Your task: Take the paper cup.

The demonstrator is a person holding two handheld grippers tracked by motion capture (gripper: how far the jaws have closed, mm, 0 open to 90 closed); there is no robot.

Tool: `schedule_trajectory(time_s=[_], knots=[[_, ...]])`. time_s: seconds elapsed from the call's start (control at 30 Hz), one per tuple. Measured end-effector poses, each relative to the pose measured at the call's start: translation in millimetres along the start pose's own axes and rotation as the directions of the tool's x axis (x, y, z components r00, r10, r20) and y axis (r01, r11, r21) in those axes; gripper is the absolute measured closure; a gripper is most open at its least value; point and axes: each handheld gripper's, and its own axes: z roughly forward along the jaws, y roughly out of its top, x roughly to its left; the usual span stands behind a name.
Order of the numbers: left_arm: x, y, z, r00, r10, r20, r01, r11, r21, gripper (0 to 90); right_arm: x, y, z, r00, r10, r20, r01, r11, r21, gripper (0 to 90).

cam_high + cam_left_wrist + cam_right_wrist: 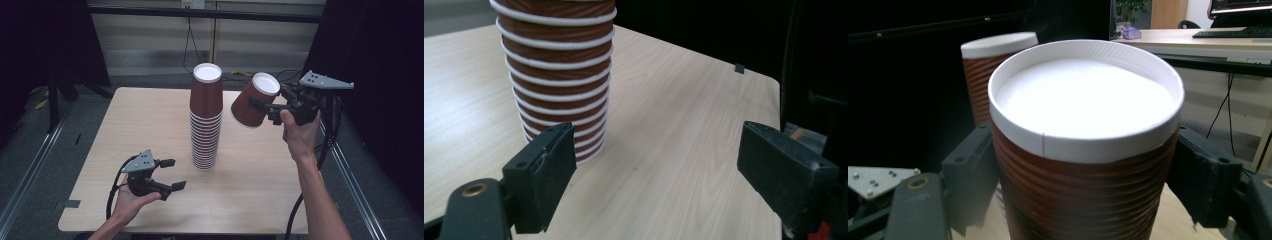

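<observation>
A tall stack of upturned brown ribbed paper cups (pixel 206 117) stands mid-table, its white base on top. My right gripper (pixel 267 107) is held up to the right of the stack's top, shut on a single brown cup (pixel 254 100) that tilts with its white base up and toward the stack. In the right gripper view that cup (pixel 1083 150) sits between both jaws, with the stack's top (pixel 985 65) behind it. My left gripper (pixel 173 174) hovers low at the front left, open and empty. The stack's lower rims (pixel 556 75) lie just beyond its left jaw.
The light wooden table (pixel 150 115) has bare surface around the stack. Black curtains flank the table, and a cable hangs down the wall behind. A desk with a keyboard (pixel 1233 32) stands far off at the right.
</observation>
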Motion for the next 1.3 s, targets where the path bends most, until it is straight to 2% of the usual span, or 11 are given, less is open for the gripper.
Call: schedule_trajectory(time_s=[0.3,0.43,0.63,0.97,1.3], knots=[[-3.3,15.2,13.1,0.9997,0.014,0.022,-0.013,0.9997,-0.021,16.4,5.9,-22.4,2.5,0.9996,0.007,-0.027,-0.007,0.999,0.035,22.0],[-5.6,29.6,19.9,0.9987,0.037,0.035,-0.036,0.9986,-0.039,16.3,10.1,-31.3,6.3,0.9989,0.01,-0.046,-0.008,0.999,0.051,22.0],[-8.0,41.2,27.7,0.9973,0.056,0.047,-0.053,0.9968,-0.059,16.0,18.1,-41.5,9.6,0.9972,0.007,-0.074,-0.002,0.998,0.069,22.0],[-11.5,51.6,32.4,0.9944,0.074,0.075,-0.068,0.9947,-0.077,15.7,23.7,-61.7,11.7,0.9945,0.022,-0.103,-0.011,0.994,0.106,22.1],[-15.4,59.1,41.1,0.9923,0.095,0.08,-0.088,0.9926,-0.083,15.8,28.3,-79.7,18.7,0.9902,0.039,-0.134,-0.02,0.99,0.138,22.2]])
